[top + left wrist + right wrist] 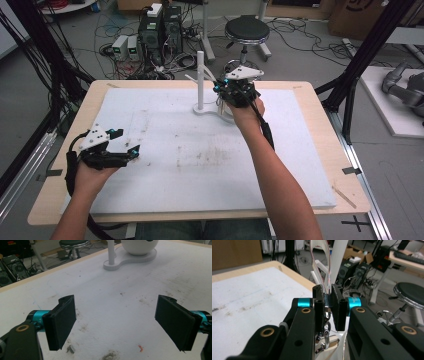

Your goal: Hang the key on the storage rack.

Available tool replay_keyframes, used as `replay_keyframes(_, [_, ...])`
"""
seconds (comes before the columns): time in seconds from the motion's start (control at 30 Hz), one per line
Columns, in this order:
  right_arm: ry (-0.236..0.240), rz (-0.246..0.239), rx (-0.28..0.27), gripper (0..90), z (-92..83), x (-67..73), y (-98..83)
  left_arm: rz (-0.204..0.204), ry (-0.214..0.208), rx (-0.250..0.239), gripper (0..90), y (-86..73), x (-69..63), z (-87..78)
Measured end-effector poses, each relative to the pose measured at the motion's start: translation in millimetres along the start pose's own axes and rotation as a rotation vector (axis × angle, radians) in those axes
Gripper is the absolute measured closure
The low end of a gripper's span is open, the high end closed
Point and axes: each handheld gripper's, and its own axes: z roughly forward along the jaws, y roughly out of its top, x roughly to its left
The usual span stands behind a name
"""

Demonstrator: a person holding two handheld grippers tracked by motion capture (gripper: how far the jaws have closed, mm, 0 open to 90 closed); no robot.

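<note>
1. Two grippers were in play: the right gripper was raised just beside the white stand, on its right in the high view, and the left gripper hung well apart from the stand, over the near left part of the white foam board.
2. Right tongs were together and clamped on a pale striped lanyard strap. The strap looped upward in front of the stand's post, and its metal clasp and rings dangled below the jaws.
3. Left tongs stood wide apart with nothing between the pads, only stained board beneath them.
4. My reading was that the strap was being worked at the stand's hook arm, whether going on or coming off I could not tell.
5. Risks from there:
   - The stand looked light and nobody braced it, so a sideways tug on the strap could tip it or drag its base.
   - The grip sat low on the strap, so the limp loop above could fold and miss the hook.
   - The swinging clasp could snag on the post.
   - A release made too early would drop the lanyard beside the stand's base.
</note>
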Motion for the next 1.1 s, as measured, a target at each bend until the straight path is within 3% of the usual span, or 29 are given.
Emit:
replay_keyframes(0.87, [-0.015,-0.001,0.097,82.3,35.5,2.6,-8.5,0.001,-0.001,0.006,17.1,-0.4,0.3,-0.5])
replay_keyframes(1.1, [-0.03,-0.002,0.075,68.8,31.8,2.6,-7.9,0.003,-0.004,0.003,17.1,-0.7,1.2,-1.2])
